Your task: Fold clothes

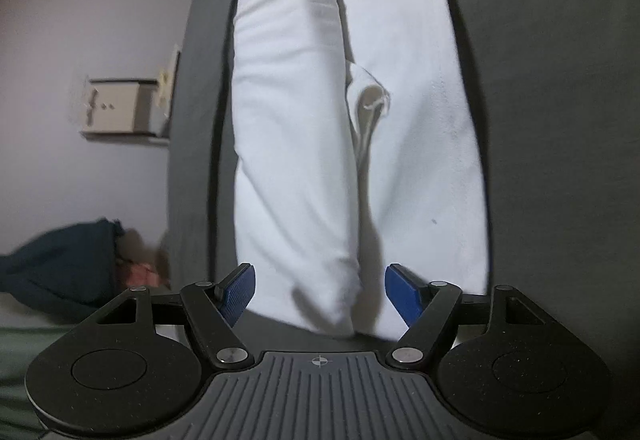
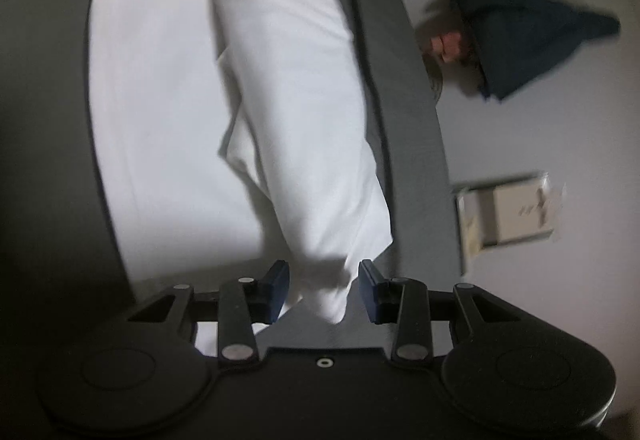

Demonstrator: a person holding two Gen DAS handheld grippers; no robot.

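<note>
Left wrist view, left to right: a dark blue bundle of cloth [image 1: 60,264] lies at the far left, well apart from the work. A grey cloth-covered surface [image 1: 552,119] carries the long white folded garment [image 1: 304,143], whose long axis runs from near to far, straight ahead of the left gripper [image 1: 320,294]. Its blue-padded fingers [image 1: 239,292] stand wide apart, one on each side of the garment's near end, neither visibly touching it.

Right wrist view: the same white garment [image 2: 280,111] again lies lengthwise ahead, leaning slightly left. The right gripper [image 2: 323,290] is parted more narrowly, its jaws flanking the raised near fold without pinching it; contact cannot be told. Each gripper appears equally near its own end, so the next grasp probably needs only a closing of the jaws.
</note>
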